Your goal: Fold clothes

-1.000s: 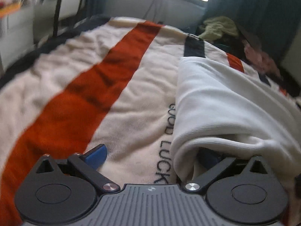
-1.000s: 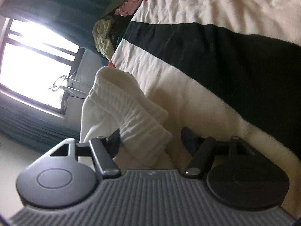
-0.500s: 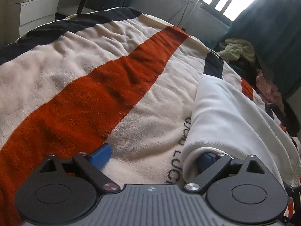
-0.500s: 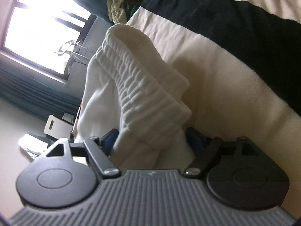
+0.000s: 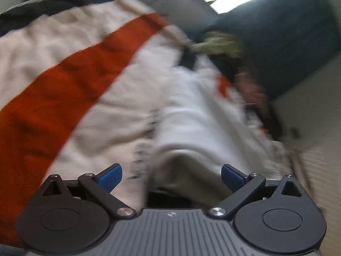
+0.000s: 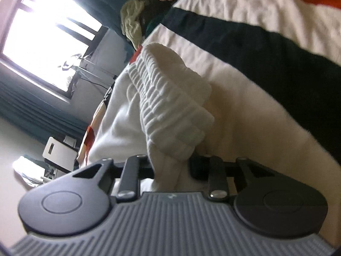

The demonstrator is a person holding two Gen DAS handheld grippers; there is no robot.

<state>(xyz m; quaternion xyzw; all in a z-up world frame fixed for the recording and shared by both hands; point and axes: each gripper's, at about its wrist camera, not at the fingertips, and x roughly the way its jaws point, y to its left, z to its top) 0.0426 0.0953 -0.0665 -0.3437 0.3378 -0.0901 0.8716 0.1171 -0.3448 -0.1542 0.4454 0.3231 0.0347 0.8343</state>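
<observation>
A white garment (image 5: 196, 123) lies folded lengthwise on a cream blanket (image 5: 53, 98) with orange and black stripes. In the blurred left wrist view my left gripper (image 5: 171, 176) is open, its blue pads (image 5: 110, 176) spread to either side of the garment's near folded edge. In the right wrist view the garment's ribbed hem (image 6: 170, 102) bunches up off the blanket (image 6: 255, 106), and my right gripper (image 6: 173, 167) is shut on the white cloth just below that hem. The cloth hides the right fingertips.
A heap of other clothes, with a yellow-green knit (image 5: 219, 42) (image 6: 132, 21) on top, sits at the blanket's far end. Beyond it are a teal curtain (image 5: 287, 32) and a bright window (image 6: 46, 34). A white box (image 6: 57, 151) stands on the floor.
My right gripper has shut on the cloth by the ribbed hem it was open around. The left gripper has swung fast, and the garment's folded edge now lies between its open fingers.
</observation>
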